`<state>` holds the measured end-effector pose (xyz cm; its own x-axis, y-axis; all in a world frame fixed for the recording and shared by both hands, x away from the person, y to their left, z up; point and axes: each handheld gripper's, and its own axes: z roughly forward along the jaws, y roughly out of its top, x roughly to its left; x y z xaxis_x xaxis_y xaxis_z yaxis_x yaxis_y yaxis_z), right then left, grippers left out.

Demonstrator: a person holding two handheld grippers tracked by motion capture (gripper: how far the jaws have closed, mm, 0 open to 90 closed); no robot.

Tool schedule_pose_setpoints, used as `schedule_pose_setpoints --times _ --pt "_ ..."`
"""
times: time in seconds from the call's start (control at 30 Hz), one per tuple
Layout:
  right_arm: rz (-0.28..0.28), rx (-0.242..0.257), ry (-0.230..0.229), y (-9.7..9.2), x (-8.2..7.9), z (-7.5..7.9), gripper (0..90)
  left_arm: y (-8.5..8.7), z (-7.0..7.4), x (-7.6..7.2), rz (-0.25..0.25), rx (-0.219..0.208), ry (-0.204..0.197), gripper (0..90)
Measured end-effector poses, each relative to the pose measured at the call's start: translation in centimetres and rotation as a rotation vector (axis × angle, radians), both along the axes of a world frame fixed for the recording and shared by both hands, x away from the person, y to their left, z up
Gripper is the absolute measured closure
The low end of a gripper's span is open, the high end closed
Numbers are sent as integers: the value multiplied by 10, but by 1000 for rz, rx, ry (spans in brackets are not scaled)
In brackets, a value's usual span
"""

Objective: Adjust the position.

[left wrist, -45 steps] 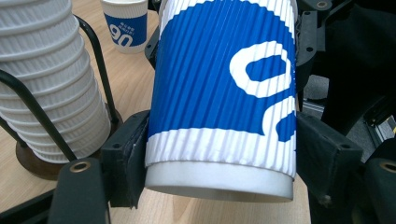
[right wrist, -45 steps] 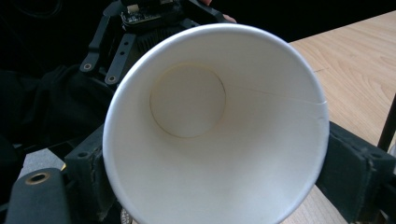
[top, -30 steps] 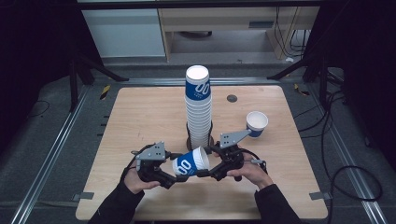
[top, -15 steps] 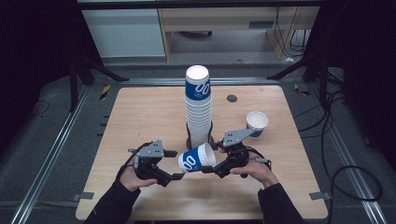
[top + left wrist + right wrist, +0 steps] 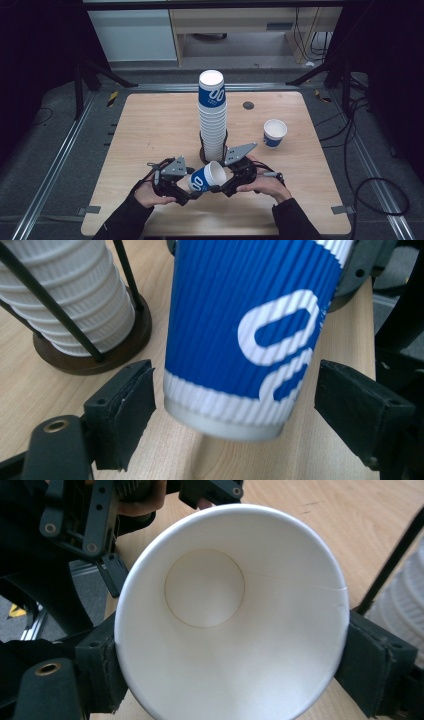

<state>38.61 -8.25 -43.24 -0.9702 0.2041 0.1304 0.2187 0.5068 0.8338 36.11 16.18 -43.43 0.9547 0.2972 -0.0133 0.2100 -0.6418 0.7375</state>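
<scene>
A blue ribbed paper cup point(image 5: 202, 181) with white markings lies tilted on its side just above the table's near edge, between both grippers. My right gripper point(image 5: 220, 182) is shut on its rim: in the right gripper view both pads point(image 5: 102, 670) press the rim of the cup's white inside point(image 5: 225, 610). My left gripper point(image 5: 187, 192) is open around the cup's base. In the left gripper view the cup point(image 5: 240, 315) hangs between the jaws of the left gripper point(image 5: 235, 410), with a gap on each side.
A tall stack of cups point(image 5: 212, 115) stands in a black wire holder point(image 5: 214, 152) just behind the grippers, close to the left gripper's pad point(image 5: 120, 405). A single cup point(image 5: 274, 133) stands upright at the right. The wooden table point(image 5: 150, 130) has bare room on the left.
The cup and both grippers have shifted only slightly. The right gripper keeps its hold on the cup's rim.
</scene>
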Motion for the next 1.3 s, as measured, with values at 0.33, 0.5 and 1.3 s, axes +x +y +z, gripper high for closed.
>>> schedule_pose_setpoints --times 0.33,0.5,1.3 --pt "31 -12 4 9 -3 -2 150 -7 -8 -2 -22 61 6 259" --pt "34 -12 9 8 -3 -2 143 -7 -8 -1 -28 55 8 267" --pt "-109 257 -22 -26 5 22 71 21 7 9 137 -202 -16 271"
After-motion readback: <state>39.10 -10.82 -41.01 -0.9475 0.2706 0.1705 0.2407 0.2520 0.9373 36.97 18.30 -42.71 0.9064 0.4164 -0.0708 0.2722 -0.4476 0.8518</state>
